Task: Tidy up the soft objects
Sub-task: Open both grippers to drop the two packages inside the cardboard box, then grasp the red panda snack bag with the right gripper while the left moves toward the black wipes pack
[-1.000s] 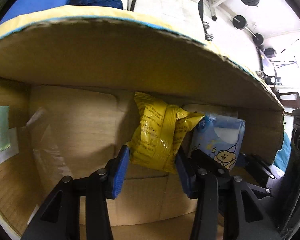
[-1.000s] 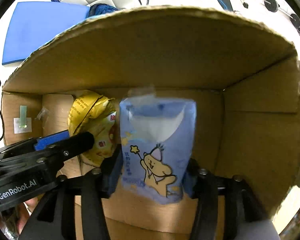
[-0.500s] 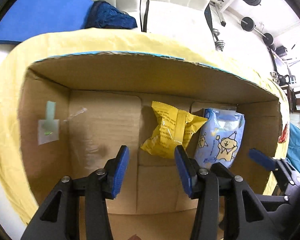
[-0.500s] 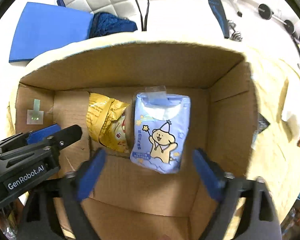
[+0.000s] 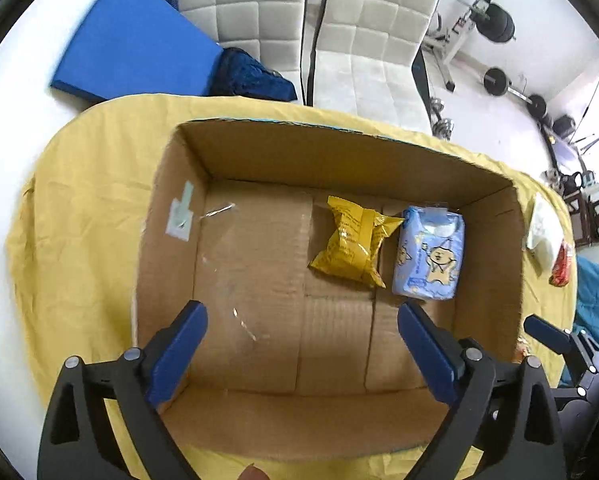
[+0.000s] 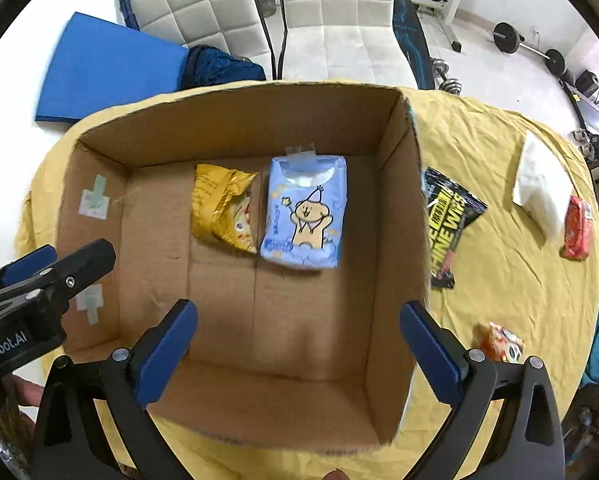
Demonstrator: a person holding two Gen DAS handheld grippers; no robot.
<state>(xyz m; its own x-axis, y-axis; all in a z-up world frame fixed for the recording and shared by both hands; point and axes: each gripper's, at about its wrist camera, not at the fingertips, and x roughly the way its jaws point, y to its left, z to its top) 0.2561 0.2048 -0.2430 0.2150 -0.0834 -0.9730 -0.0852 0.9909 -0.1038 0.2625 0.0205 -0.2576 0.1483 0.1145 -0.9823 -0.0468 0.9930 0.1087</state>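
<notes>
both grippers (image 5: pixel 301 338) (image 6: pixel 298 334) spread, empty | black snack bag (image 6: pixel 449 224) beside box (image 6: pixel 403 208): right view only

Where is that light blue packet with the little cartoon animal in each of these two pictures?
Left wrist view: the light blue packet lies right of centre on the cardboard box floor.
Right wrist view: the packet lies near the middle, towards the far wall.
Shared landmark: the yellow packet directly on its left.
</notes>
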